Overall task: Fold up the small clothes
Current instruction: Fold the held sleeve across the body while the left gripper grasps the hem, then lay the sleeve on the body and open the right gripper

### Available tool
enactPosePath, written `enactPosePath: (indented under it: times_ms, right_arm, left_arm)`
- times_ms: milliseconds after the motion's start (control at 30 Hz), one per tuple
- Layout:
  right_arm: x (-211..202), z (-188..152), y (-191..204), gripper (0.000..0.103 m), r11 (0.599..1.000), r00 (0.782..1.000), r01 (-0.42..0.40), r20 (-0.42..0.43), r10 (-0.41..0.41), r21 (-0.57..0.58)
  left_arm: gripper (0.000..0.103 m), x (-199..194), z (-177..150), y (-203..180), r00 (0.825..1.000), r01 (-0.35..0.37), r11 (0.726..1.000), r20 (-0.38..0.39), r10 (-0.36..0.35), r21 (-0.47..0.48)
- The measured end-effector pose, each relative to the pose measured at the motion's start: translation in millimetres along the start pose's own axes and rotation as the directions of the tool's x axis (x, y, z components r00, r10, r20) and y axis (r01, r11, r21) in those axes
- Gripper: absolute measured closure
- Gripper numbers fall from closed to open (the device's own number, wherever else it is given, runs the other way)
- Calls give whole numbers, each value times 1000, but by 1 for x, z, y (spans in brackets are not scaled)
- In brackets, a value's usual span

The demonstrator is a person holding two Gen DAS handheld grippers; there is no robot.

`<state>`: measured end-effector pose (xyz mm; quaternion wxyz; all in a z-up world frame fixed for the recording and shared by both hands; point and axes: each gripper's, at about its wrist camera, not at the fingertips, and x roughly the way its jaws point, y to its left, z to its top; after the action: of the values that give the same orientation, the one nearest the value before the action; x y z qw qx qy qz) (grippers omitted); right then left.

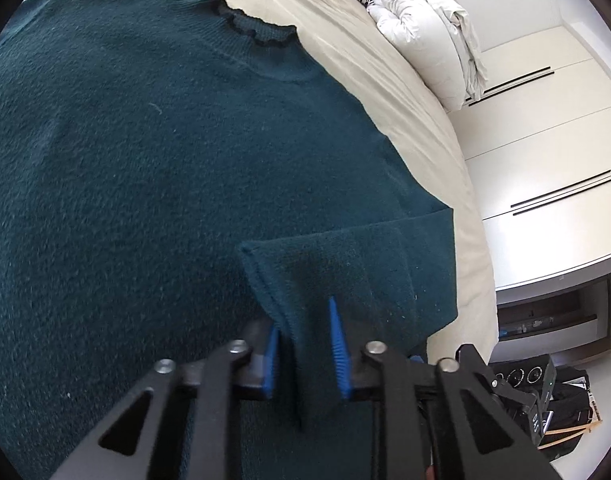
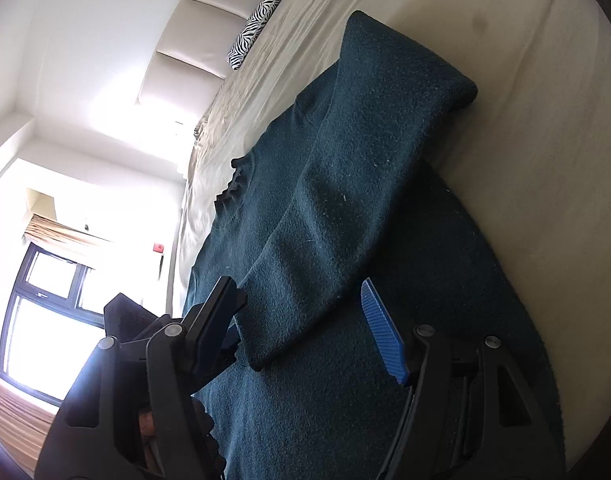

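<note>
Dark teal knitted sweater spread flat on a beige bed sheet, frilled neckline toward the pillow end. Left gripper clamped on the cuff end of one sleeve, knit filling the gap between the blue pads and drawn over the body. Right gripper spread wide astride the other sleeve, laid diagonally across the body; pads clear of the cloth, nothing held. Judged soft, light, limp, and fuzzy enough not to slip: best pinched at cuff, hem or shoulder through both layers, then carried low to avoid stretching. Left wrist view only: white wardrobe doors, folded white duvet. Right wrist view only: bright window, padded headboard.
</note>
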<state>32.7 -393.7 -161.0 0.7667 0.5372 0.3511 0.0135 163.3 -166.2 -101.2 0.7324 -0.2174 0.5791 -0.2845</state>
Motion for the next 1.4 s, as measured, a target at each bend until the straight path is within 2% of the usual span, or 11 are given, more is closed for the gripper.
enactPosePath:
  times_ms: [167,367,500,800,933,1067,1133,1200,1267,1333,1400]
  right_arm:
    - [-13,8,-10,39,997,999,-46,13,45,67]
    - [-18,26,-13,38,989,997,-77,39,73,130]
    - [-14,35,-15,38,971,992,-122,40,116,205]
    - [-32,62,2,38,974,992,-101,93,84,201]
    - [-44,92,9,38,991,994,7,106,-21,130]
    - [-32,139,18,38,979,978,200,68,-198,-22]
    - [-23,161,20,40,974,975,219,53,-216,-64]
    - [-14,176,24,53,969,973,230,34,-227,-94]
    - [3,191,28,58,961,968,248,11,-249,-126]
    - [23,195,32,67,953,964,256,-27,-264,-161]
    - [35,198,31,69,938,950,295,-52,-309,-183]
  left_arm:
    - [95,-29,20,-1,997,-5,999,77,1,54]
    - [95,-80,57,19,975,-50,997,219,36,58]
    - [95,-96,74,41,967,-58,998,251,49,28]
    - [95,-93,78,80,970,-54,998,235,56,-16]
    - [95,-96,79,77,968,-50,999,248,44,21]
    - [95,-100,78,80,962,-49,998,271,38,31]
    - [95,-101,78,88,961,-50,999,273,42,21]
    - [95,-97,78,94,964,-54,998,262,49,13]
    - [95,-93,78,98,966,-64,998,253,58,15]
    - [95,-89,78,104,968,-62,998,245,59,6]
    - [94,-86,79,108,968,-61,998,242,58,2]
